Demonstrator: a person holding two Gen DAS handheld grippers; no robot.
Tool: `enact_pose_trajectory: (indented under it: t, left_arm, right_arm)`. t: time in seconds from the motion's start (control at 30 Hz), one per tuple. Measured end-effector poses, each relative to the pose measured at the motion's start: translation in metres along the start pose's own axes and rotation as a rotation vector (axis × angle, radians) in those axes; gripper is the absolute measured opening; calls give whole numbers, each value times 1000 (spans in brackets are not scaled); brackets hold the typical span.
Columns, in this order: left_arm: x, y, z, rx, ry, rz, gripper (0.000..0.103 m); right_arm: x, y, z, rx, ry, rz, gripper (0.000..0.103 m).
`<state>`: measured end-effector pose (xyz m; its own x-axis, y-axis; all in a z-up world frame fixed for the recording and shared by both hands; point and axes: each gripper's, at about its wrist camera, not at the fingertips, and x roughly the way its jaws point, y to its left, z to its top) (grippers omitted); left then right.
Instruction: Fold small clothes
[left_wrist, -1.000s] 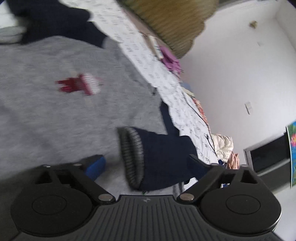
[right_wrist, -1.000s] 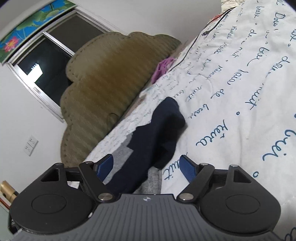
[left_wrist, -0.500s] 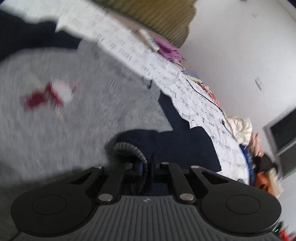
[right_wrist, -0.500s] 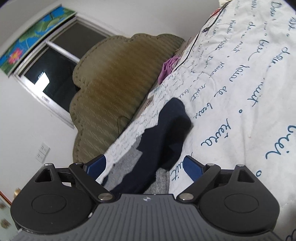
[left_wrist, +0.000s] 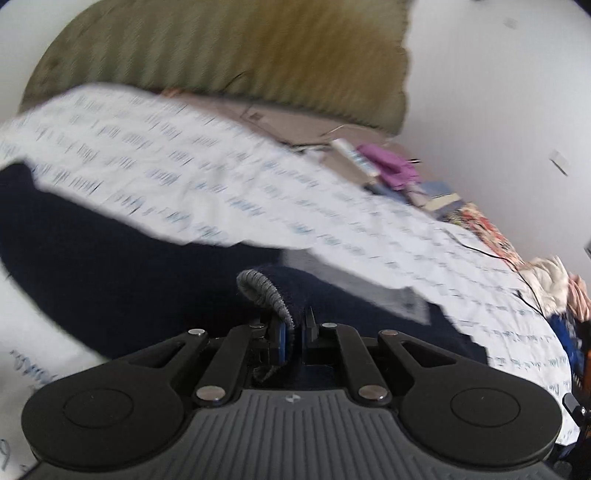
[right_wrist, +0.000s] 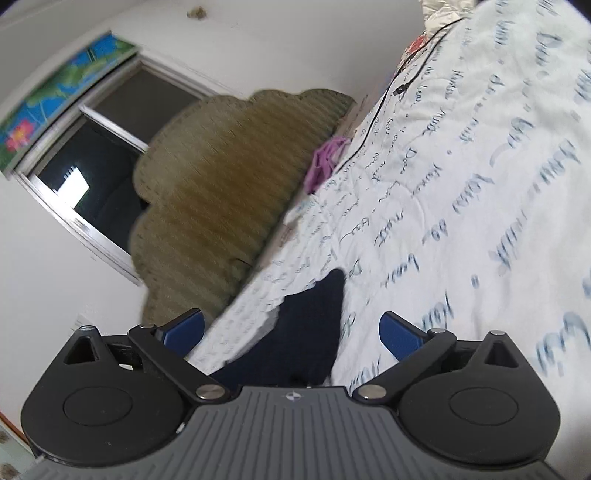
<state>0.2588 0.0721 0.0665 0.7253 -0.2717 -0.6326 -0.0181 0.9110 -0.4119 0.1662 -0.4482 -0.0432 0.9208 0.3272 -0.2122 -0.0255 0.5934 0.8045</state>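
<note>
Now left tongs (left_wrist: 293, 334) pinch the upright grey cuff (left_wrist: 264, 291).

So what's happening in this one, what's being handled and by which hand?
A person is folding a small garment on a bed covered by a white sheet printed with script. The left gripper is shut on the grey ribbed cuff of a navy sleeve, lifting it off the bed. The right gripper is open; its jaws have just been opening, and the other navy sleeve lies between them on the sheet, not pinched. An olive headboard stands behind.
</note>
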Motion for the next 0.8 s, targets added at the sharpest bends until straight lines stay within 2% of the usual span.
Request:
enact_pose_trajectory:
  t: [0.13,0.2,0.27,0.33,0.37,0.4,0.47,0.5,0.53,0.63,0.73,0.8]
  left_arm:
    - [13,29,-4,-44,79,0,7]
    - [15,35,-4,-62,111,-24,7]
    - [12,43,0,-104,144,-78,7]
    - [10,47,3,-119,169,-106,7]
    - [9,46,4,-97,174,-95,7]
    - [9,46,3,-75,177,-82,7]
    - [13,44,0,-45,195,-58,7]
    - [15,44,-2,-32,201,-43,7]
    - [17,44,-3,-19,199,-33,7]
    - [22,43,-6,8,196,-4,7]
    - [33,42,-14,32,215,25,7]
    - [32,40,-15,33,204,30,8]
  right_arm:
    - [49,20,13,-168,124,-114,99]
    - [75,29,16,-204,180,-128,98]
    - [98,34,18,-211,229,-128,94]
    - [121,37,17,-248,290,-152,82]
    - [131,39,14,-282,315,-192,77]
    - [140,41,11,-318,340,-231,71]
    - [147,44,4,-370,350,-222,46]
    - [150,43,2,-380,372,-225,10]
    - [152,43,2,-379,392,-233,12]
    - [143,44,10,-390,346,-226,11]
    - [147,28,10,-360,363,-256,9]
    - [145,28,8,-346,348,-249,13]
